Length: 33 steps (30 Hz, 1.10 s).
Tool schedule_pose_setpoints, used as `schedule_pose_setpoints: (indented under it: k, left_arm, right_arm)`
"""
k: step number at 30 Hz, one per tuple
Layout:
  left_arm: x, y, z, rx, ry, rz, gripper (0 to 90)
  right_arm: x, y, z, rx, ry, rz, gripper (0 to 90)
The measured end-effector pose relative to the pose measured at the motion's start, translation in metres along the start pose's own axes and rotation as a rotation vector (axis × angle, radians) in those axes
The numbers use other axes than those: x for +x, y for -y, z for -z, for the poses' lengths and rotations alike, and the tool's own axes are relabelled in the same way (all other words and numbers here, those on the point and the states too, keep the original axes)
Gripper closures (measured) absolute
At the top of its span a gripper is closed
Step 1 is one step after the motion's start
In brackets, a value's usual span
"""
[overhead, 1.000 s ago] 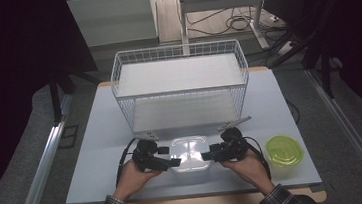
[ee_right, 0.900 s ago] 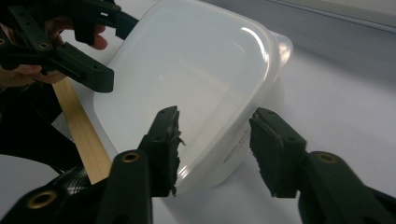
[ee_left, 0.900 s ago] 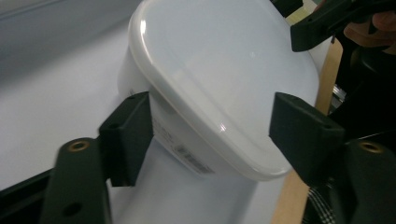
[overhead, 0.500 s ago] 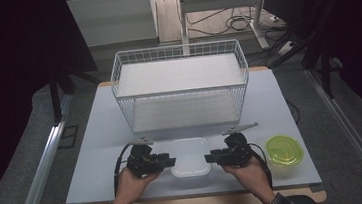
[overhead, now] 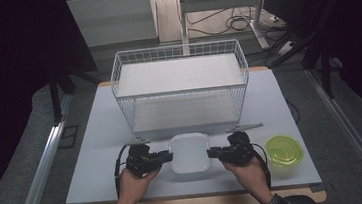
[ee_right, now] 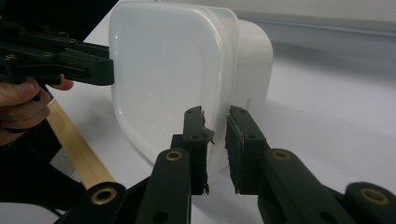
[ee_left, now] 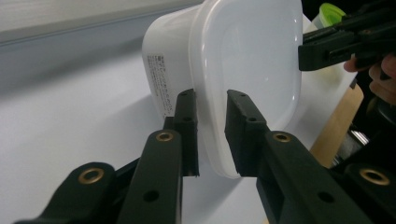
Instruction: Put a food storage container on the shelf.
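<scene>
A wide pale grey table (overhead: 97, 140) with a wooden front edge carries everything here. At its far half stands a large white wire basket (overhead: 181, 84) with two flat white shelves inside, one above the other. In front of the basket, near the front edge and about in the middle of the table, there is a white square plastic container with rounded corners and a translucent white lid (overhead: 189, 153); the lid is on it. To the right of this container, well apart from it, sits a small round clear tub with a yellow-green lid (overhead: 284, 152). The person's two hands come from the bottom of the high view, each with a black two-jaw gripper. The left gripper (overhead: 166, 157) reaches the left side of the white container, and the right gripper (overhead: 213, 153) reaches its right side. In the left gripper view, the jaws stand on both sides of the lid's rim (ee_left: 210, 135). They have just been closing, and the pads are pressed on the rim, so this gripper is clamped on it. In the right gripper view, the jaws also have just been closing and they clamp the opposite rim (ee_right: 215, 135) in the same manner. A small printed label (ee_left: 161, 84) is seen on the container's side wall.
</scene>
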<state>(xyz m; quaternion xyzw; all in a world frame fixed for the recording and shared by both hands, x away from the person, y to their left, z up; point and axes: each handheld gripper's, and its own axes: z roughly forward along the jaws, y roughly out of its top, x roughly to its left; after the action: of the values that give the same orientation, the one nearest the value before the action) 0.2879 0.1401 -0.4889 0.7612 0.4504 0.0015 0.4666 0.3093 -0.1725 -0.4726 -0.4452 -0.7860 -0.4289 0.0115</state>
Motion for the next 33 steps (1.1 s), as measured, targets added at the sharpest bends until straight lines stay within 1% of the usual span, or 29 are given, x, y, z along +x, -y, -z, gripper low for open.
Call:
schedule_pose_setpoints:
  k: [1,3,4,6,8,14,16,22,26,33]
  left_arm:
    - [0.000,0.000,0.000,-0.003,-0.007,-0.001,76.4]
    - [0.000,0.000,0.000,-0.010,-0.025,-0.005,77.2]
    - [0.000,0.000,0.000,-0.012,-0.027,-0.005,77.6]
    - [0.002,0.001,0.000,-0.021,-0.026,0.005,78.0]
    - [0.003,0.002,0.001,-0.035,-0.026,0.008,78.1]
    - [0.000,-0.004,0.008,-0.070,-0.031,-0.014,78.2]
    - [-0.002,-0.009,0.010,-0.084,-0.034,-0.029,78.2]
    - [-0.007,-0.022,0.019,-0.112,-0.041,-0.061,78.3]
    - [-0.008,-0.033,0.027,-0.131,-0.044,-0.083,78.3]
    - [-0.014,-0.057,0.039,-0.169,-0.061,-0.123,78.4]
  right_arm:
    - [0.001,0.000,0.000,-0.005,0.007,0.004,79.0]
    - [0.002,0.000,-0.001,-0.013,0.025,0.030,79.0]
    - [0.004,0.000,-0.002,-0.021,0.037,0.049,79.0]
    - [0.006,-0.001,-0.003,-0.032,0.049,0.073,79.1]
    - [0.007,-0.002,-0.003,-0.042,0.052,0.082,79.1]
    - [0.010,-0.008,0.001,-0.075,0.041,0.111,79.1]
    - [0.011,-0.010,0.004,-0.081,0.037,0.124,79.1]
    - [0.013,-0.020,0.013,-0.123,0.028,0.141,79.2]
    - [0.017,-0.030,0.017,-0.145,0.026,0.157,79.2]
    - [0.022,-0.054,0.029,-0.186,0.031,0.186,79.2]
